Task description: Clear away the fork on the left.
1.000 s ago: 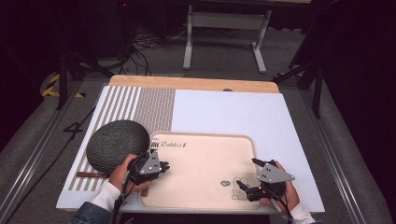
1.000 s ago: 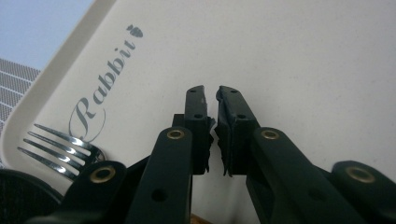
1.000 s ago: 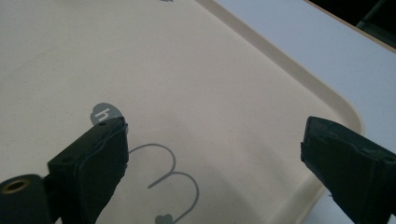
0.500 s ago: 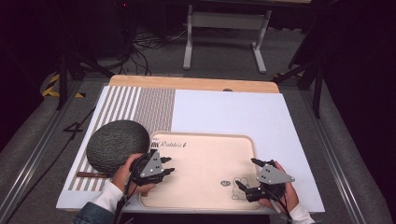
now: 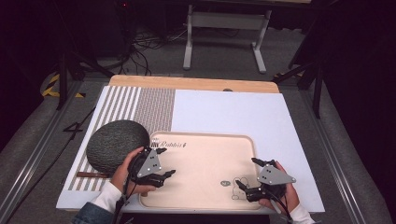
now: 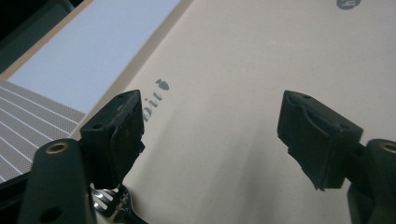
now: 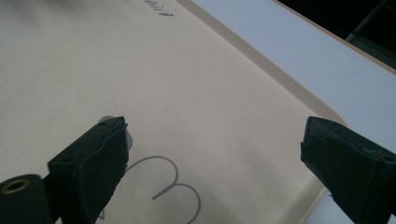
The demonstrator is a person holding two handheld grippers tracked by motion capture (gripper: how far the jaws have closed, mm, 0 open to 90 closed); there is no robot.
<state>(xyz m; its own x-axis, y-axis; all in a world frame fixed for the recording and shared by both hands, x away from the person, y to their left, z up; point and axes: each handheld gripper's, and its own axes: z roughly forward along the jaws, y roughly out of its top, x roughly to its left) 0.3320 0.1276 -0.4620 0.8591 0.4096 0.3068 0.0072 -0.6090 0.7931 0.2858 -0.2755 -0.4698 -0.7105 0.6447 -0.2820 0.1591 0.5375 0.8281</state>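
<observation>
While my left gripper (image 5: 164, 162) and right gripper (image 5: 247, 176) both hang released and empty over the tray (image 5: 201, 205), a fork (image 6: 108, 201) just under my left jaw could get knocked off.

1 beige tray (image 5: 201, 154), 1 round dark grey mat (image 5: 116, 144), 1 white sheet w/ striped part (image 5: 224, 112). 2 grippers: left (image 5: 163, 163), right (image 5: 247, 175). 1 fork (image 6: 109, 200).
</observation>
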